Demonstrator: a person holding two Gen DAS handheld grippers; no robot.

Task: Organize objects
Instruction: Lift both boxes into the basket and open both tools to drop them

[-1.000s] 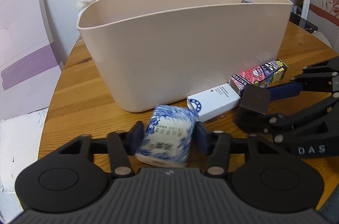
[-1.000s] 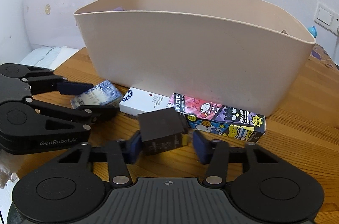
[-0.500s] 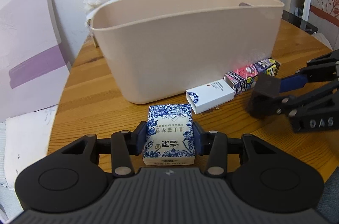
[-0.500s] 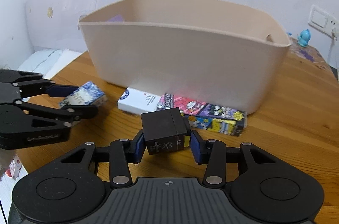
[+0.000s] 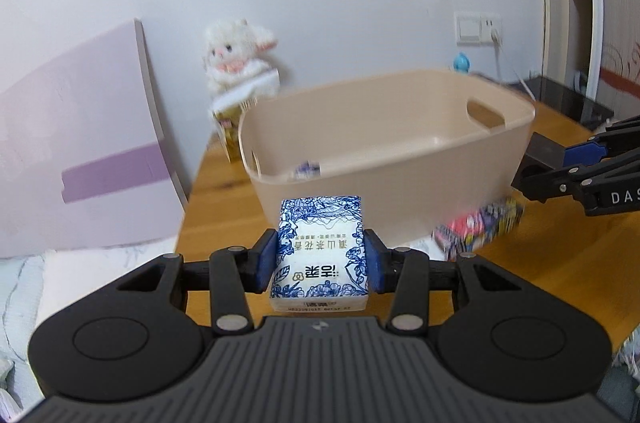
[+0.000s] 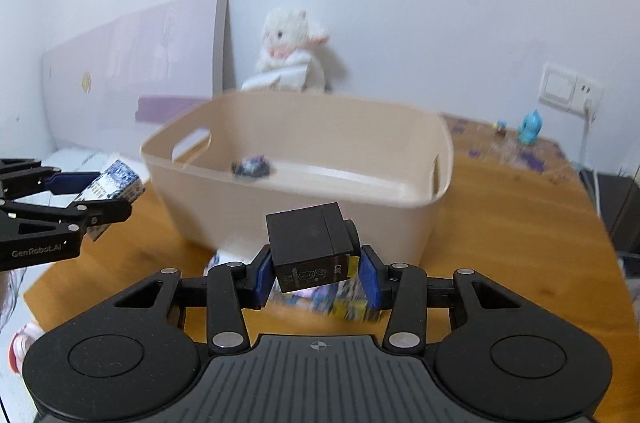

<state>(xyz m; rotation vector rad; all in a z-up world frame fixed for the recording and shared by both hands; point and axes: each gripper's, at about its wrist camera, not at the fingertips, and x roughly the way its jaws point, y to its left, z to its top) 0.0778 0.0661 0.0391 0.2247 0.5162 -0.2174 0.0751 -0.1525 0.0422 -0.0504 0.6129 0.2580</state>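
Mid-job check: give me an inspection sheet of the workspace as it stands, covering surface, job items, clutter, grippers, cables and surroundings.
Surface: wooden table, bed linen beyond its left edge.
Job's things: beige bin on the table, one small blue item inside, blurred. Blue-patterned box and black box held above the table, short of the bin. Cartoon-print box and a white box lie at the bin's foot.
Clutter: small blue figurine at the table's back.
Grippers: left gripper jaws shut on the blue-patterned box; right gripper jaws shut on the black box.
Cables: white cord from the wall socket.
Surroundings: plush lamb, lilac panel against the wall.
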